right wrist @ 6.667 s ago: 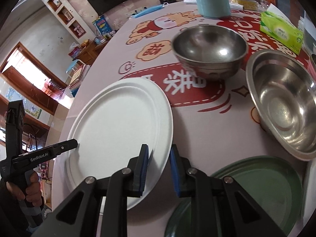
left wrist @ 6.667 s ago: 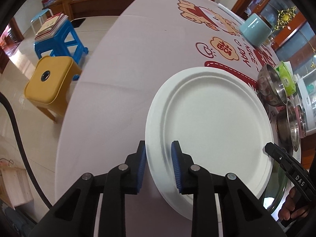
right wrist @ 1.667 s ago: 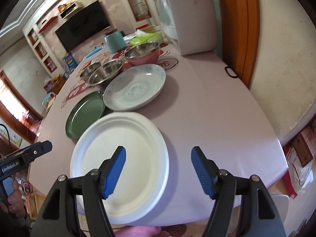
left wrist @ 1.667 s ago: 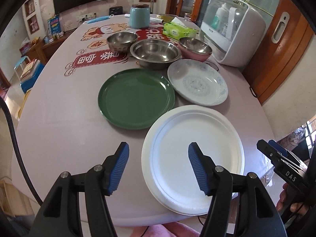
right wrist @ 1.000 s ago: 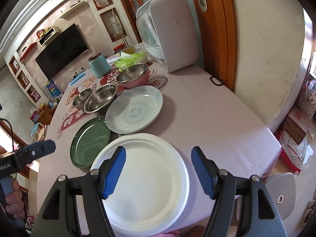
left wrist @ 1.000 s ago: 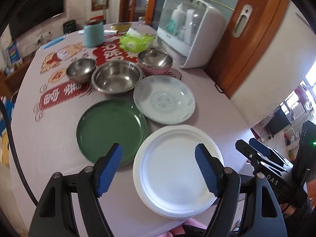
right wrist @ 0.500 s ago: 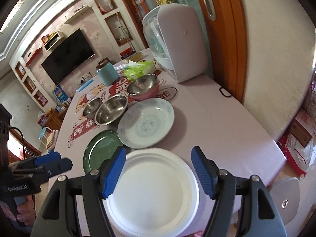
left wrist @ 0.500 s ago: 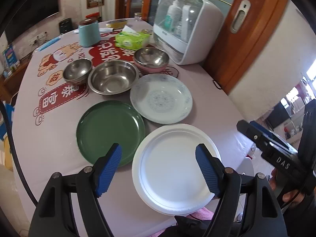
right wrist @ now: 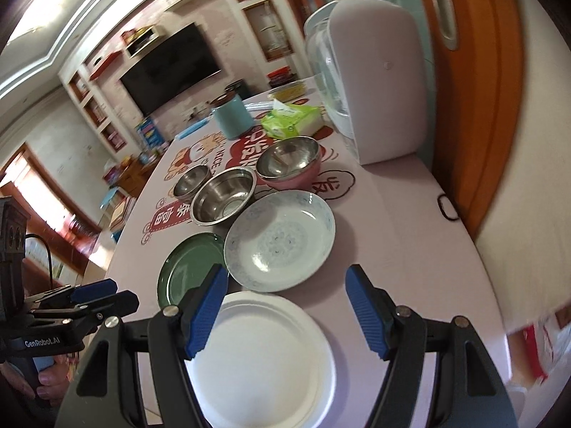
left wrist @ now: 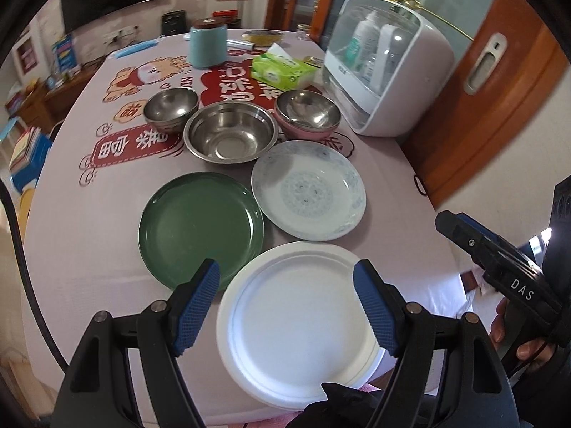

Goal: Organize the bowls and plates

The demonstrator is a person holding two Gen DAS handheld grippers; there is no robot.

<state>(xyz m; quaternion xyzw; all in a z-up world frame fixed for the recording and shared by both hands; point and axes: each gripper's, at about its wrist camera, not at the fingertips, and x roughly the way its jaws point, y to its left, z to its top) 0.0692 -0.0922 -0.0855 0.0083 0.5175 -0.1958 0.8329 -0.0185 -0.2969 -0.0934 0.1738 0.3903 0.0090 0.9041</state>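
Observation:
A white paper plate (left wrist: pixel 296 324) (right wrist: pixel 264 356) lies at the table's near edge. My left gripper (left wrist: pixel 285 306) hangs open above it, holding nothing. My right gripper (right wrist: pixel 287 306) is open too, over the same plate's far rim. Behind the plate lie a green plate (left wrist: pixel 200 224) (right wrist: pixel 189 271) and a patterned white plate (left wrist: pixel 308 190) (right wrist: pixel 282 240). Further back stand a small steel bowl (left wrist: pixel 171 108) (right wrist: pixel 191 182), a wide steel bowl (left wrist: pixel 230 133) (right wrist: pixel 225 196) and a pink bowl with a steel inside (left wrist: pixel 307 114) (right wrist: pixel 289 162). The right gripper's body (left wrist: pixel 499 267) shows at the right of the left wrist view.
A white dome-lidded appliance (left wrist: pixel 385 67) stands at the table's far right beside an orange door (left wrist: pixel 492 71). A green tissue pack (left wrist: pixel 282 67) and a light blue jar (left wrist: pixel 208 42) sit at the back. The tablecloth (left wrist: pixel 71 256) has red print.
Both grippers have drawn back and risen a little from the table, each rolling slightly. The white plate now sits lower in both views. Jaws stayed open; no dish moved.

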